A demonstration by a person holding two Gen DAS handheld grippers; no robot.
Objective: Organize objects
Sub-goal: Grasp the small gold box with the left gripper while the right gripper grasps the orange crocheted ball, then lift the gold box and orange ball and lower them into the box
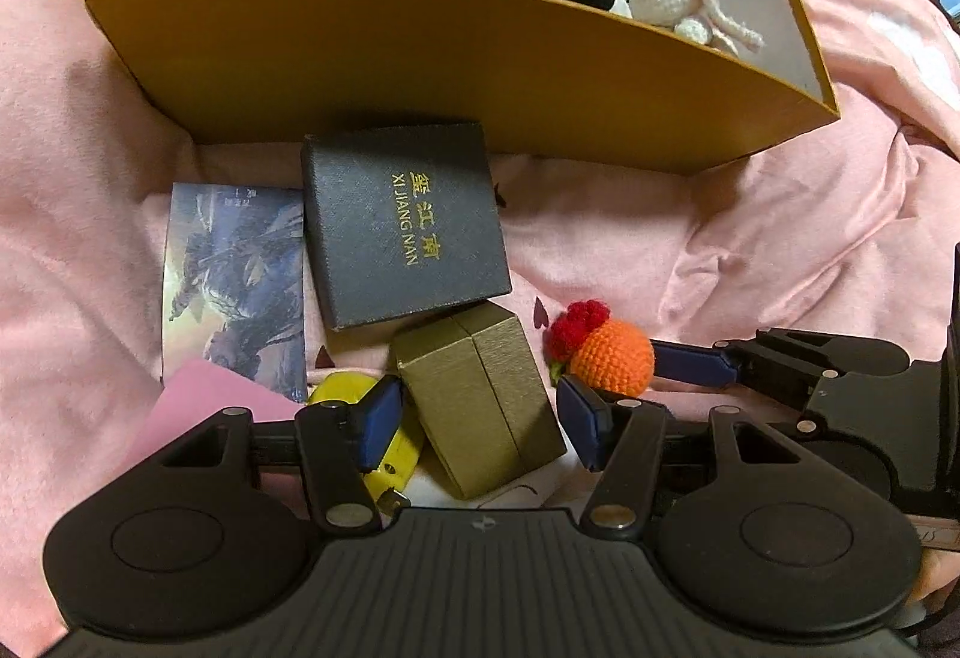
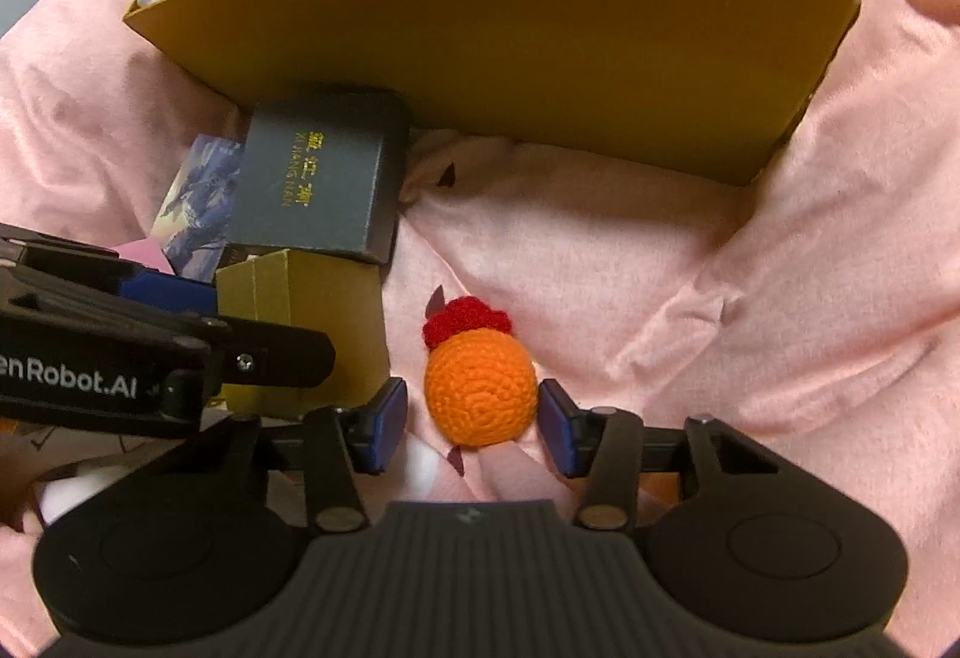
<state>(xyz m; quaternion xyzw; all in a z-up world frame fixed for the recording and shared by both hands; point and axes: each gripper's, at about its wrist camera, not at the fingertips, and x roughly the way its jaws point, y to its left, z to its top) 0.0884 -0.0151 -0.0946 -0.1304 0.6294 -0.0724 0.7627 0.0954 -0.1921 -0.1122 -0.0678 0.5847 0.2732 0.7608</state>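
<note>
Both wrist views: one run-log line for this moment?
left claw: open, straddling gold box | right claw: open, straddling orange crochet ball, small gaps | both items on pink blanket | yellow bin: behind

ahead of my right claw (image 2: 473, 421) i see an orange crochet ball (image 2: 480, 388) with a red tuft; between my left claw's (image 1: 480, 421) blue pads (image 1: 378, 421), a gold box (image 1: 480, 400); beyond, a mustard carton (image 1: 420, 57) on pink bedding (image 1: 780, 238).
</note>
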